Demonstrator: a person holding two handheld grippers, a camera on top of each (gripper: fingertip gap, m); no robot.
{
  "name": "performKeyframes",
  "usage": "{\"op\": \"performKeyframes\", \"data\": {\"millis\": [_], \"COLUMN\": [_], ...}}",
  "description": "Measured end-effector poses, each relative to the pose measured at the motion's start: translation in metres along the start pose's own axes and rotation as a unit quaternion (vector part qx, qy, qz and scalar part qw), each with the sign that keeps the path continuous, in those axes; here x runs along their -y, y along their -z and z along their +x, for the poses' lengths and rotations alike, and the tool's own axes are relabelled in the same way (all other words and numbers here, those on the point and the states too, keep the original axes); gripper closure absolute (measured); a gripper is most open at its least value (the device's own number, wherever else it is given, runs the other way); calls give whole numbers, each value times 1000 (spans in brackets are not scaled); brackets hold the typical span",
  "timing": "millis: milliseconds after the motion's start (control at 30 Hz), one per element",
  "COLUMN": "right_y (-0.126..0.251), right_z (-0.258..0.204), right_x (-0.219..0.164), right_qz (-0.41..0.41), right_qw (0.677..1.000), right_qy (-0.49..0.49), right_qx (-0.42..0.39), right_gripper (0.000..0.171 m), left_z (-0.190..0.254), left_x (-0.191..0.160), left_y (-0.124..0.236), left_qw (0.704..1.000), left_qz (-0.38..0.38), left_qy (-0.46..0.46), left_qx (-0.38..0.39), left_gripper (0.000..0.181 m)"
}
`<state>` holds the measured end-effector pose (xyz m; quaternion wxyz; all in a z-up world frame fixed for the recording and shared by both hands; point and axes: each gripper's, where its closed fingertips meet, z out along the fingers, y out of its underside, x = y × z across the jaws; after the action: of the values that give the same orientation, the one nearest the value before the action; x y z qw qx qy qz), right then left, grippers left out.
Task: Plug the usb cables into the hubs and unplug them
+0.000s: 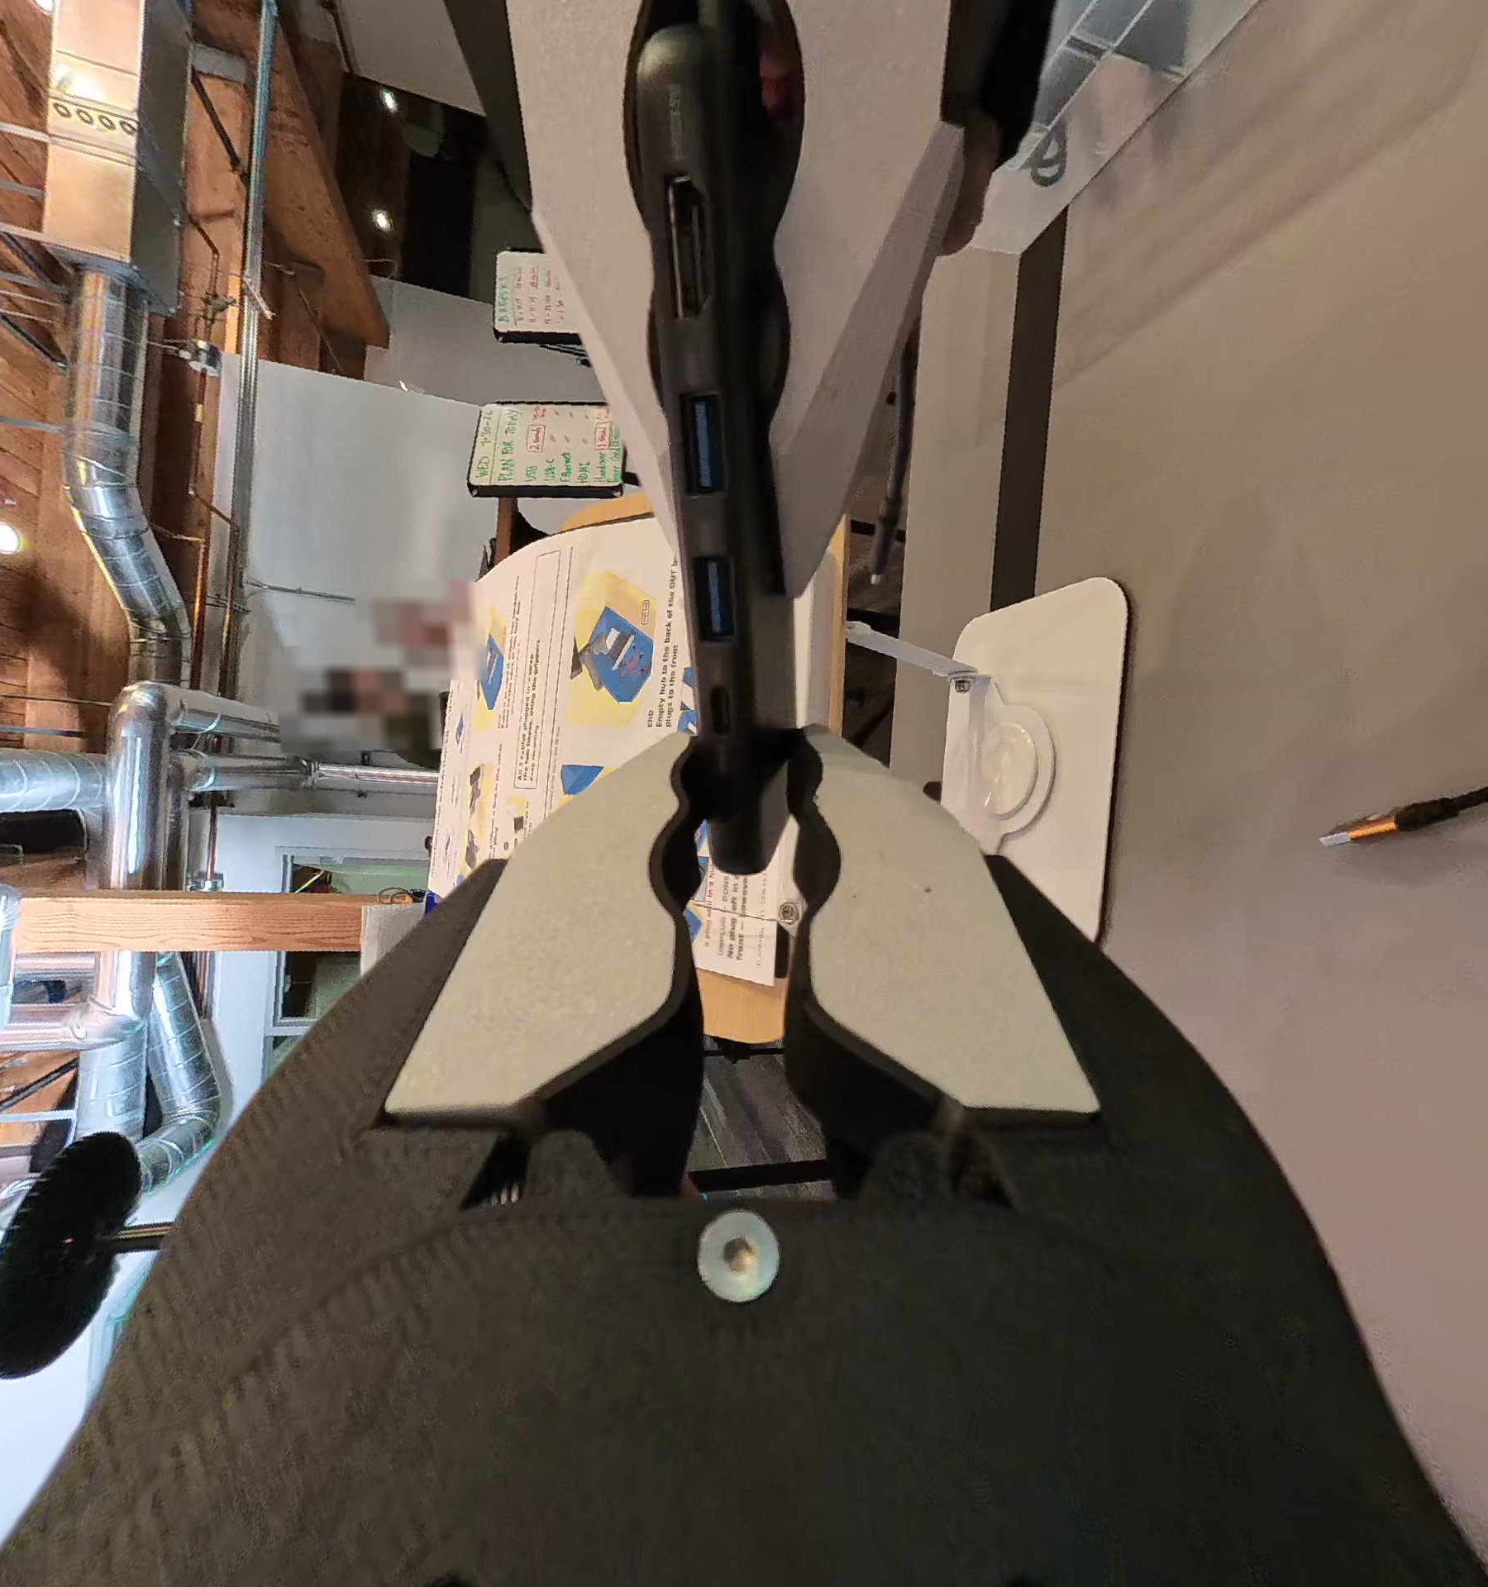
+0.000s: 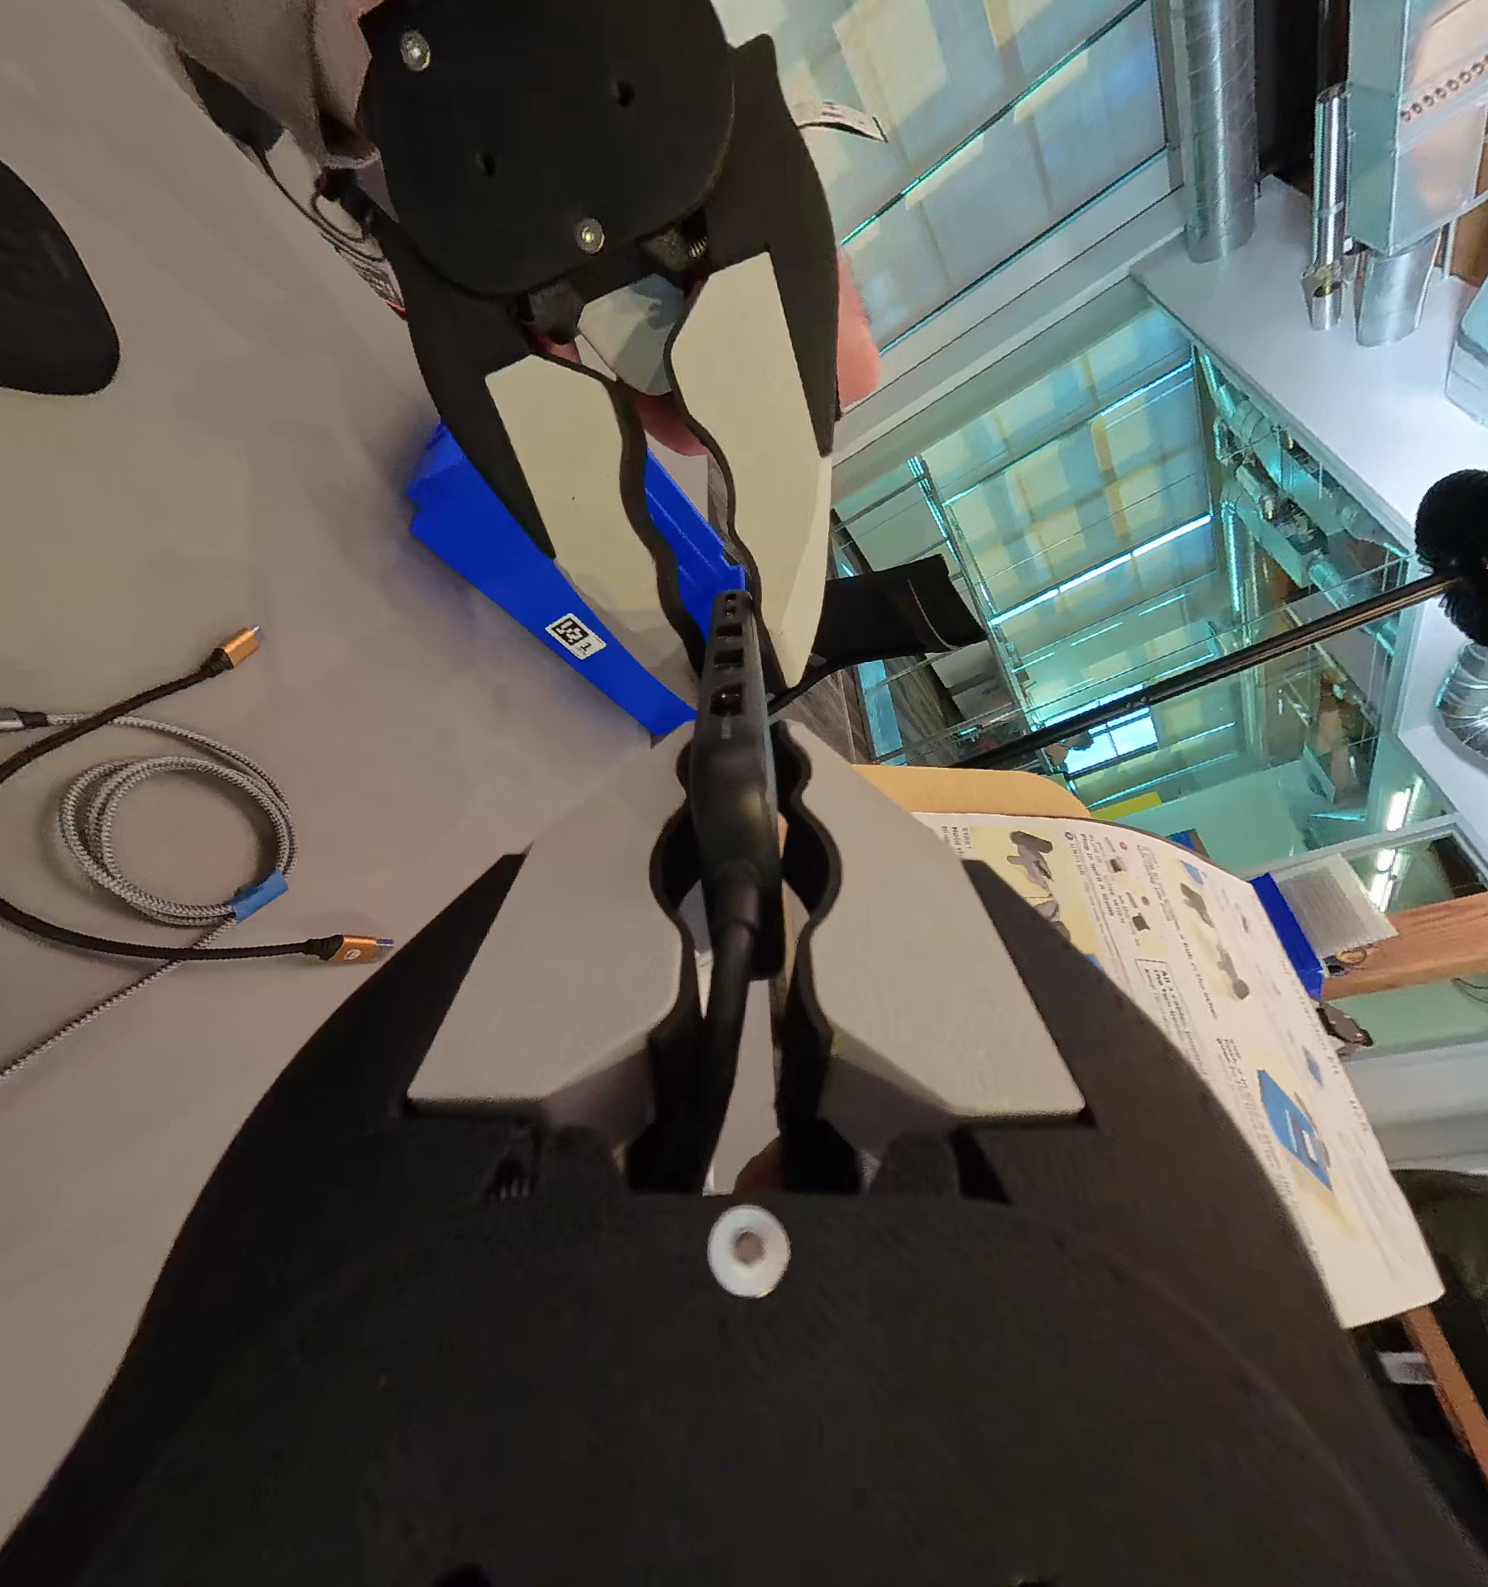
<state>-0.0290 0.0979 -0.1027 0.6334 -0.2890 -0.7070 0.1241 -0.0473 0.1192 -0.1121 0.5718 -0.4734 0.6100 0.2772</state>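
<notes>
Black USB hub [image 1: 728, 532] is pinched at one end by the left gripper [image 1: 745, 773] and at its cable end by the right gripper [image 2: 732, 799], held clear of the grey table [image 2: 165, 532]. All visible ports are empty.

Risks: twist between the two grips could let the hub slip. No plug is held, so one grip must be released first.

Left of the hub: black orange-tipped USB cable [image 2: 122, 936], coiled braided cable [image 2: 174, 842], blue holder [image 2: 500, 558]. Right: instruction sheet [image 2: 1196, 1013], glass wall, ducting.

Hub's [image 1: 706, 446] far end (gripper-hidden) [image 1: 723, 129]
</notes>
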Motion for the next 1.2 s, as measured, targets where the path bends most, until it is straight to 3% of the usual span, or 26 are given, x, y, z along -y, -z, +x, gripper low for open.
{"op": "performKeyframes", "data": {"millis": [467,633,733,933,1033,1200], "right_y": [-8,-12,-4,4,-4,-17], "right_z": [4,9,15,25,19,-2], "right_x": [13,-1,-13,-19,-28,-22], "right_qz": [-69,-112,-142,-141,-149,-97], "right_qw": [990,985,986,976,960,939], "right_qy": [117,113,63,-160,-237,-324], "right_qx": [-46,-61,-57,-40,-19,62], "right_gripper": [161,145,136,128,119,105], "left_z": [-10,-24,-33,-46,-50,-46], "left_x": [-5,-23,-42,-65,-69,-65], "left_y": [-1,-2,-3,-5,-5,-8], "left_qw": [999,994,988,961,951,946], "left_qz": [-12,-60,-98,-171,-186,-180], "left_qy": [-21,-42,-56,-149,-180,-216], "left_qx": [37,78,106,159,168,163], "left_gripper": [168,168,168,168,168,168]}}
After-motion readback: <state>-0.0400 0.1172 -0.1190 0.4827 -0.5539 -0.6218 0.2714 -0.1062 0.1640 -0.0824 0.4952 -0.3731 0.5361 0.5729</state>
